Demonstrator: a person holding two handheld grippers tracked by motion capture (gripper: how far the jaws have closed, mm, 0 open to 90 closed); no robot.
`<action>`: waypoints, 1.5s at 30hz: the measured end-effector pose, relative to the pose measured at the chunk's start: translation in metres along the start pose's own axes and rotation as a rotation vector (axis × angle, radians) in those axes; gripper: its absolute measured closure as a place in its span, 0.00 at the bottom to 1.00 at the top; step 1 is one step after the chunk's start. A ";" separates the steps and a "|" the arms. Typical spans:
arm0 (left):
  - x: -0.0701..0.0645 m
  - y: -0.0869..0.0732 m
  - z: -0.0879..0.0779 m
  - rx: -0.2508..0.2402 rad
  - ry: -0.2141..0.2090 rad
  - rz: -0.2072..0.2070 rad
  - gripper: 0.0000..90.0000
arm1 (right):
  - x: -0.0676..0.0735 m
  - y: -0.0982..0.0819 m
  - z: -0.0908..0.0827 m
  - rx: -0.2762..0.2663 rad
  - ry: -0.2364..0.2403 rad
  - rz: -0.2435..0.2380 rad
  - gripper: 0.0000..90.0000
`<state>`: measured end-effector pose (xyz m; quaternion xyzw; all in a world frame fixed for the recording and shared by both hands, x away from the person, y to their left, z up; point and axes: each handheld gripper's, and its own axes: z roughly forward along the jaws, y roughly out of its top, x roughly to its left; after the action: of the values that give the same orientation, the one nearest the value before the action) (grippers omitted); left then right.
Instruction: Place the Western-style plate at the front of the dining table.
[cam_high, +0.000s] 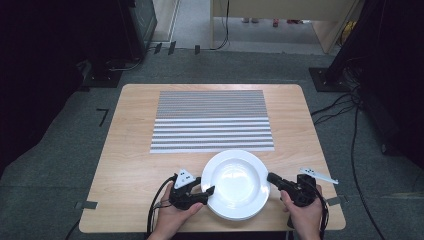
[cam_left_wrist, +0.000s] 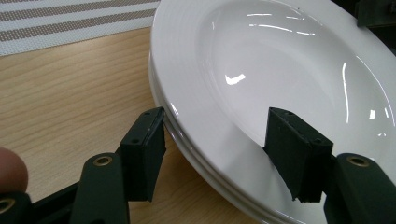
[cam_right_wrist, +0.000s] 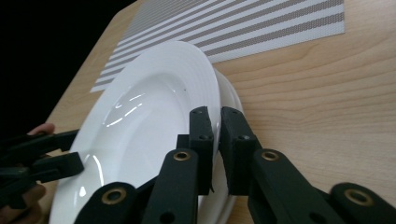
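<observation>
Two white deep plates are stacked near the table's front edge. The top plate (cam_high: 235, 176) (cam_right_wrist: 154, 107) has its right side tilted a little off the lower plate (cam_right_wrist: 232, 95) (cam_left_wrist: 184, 142). My right gripper (cam_high: 270, 177) (cam_right_wrist: 215, 112) comes in from the right, shut on the top plate's rim. At the stack's left side my left gripper (cam_high: 207, 192) (cam_left_wrist: 217, 114) is open. One of its jaws is outside the rims and the other is over the top plate's bowl, and neither pad presses. In the right gripper view the left gripper (cam_right_wrist: 70, 163) is at the far rim.
A grey and white striped placemat (cam_high: 212, 120) (cam_right_wrist: 243, 28) (cam_left_wrist: 70, 23) lies flat beyond the plates. The wooden table (cam_high: 130, 150) ends close behind my hands. Cables and black stand bases lie on the carpet around it.
</observation>
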<state>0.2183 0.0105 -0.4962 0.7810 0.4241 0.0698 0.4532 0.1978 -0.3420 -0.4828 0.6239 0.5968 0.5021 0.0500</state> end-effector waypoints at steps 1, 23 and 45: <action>0.000 0.000 0.000 -0.005 -0.003 -0.002 0.43 | 0.000 0.000 0.000 -0.007 -0.014 -0.019 1.00; 0.002 0.000 -0.002 -0.003 -0.019 -0.005 0.43 | -0.014 0.005 0.000 0.022 0.019 0.122 0.87; 0.002 -0.001 -0.002 -0.002 -0.023 -0.014 0.44 | -0.010 0.001 0.006 0.044 0.083 0.169 0.91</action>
<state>0.2183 0.0137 -0.4963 0.7783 0.4243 0.0578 0.4593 0.2047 -0.3472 -0.4904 0.6514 0.5547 0.5168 -0.0312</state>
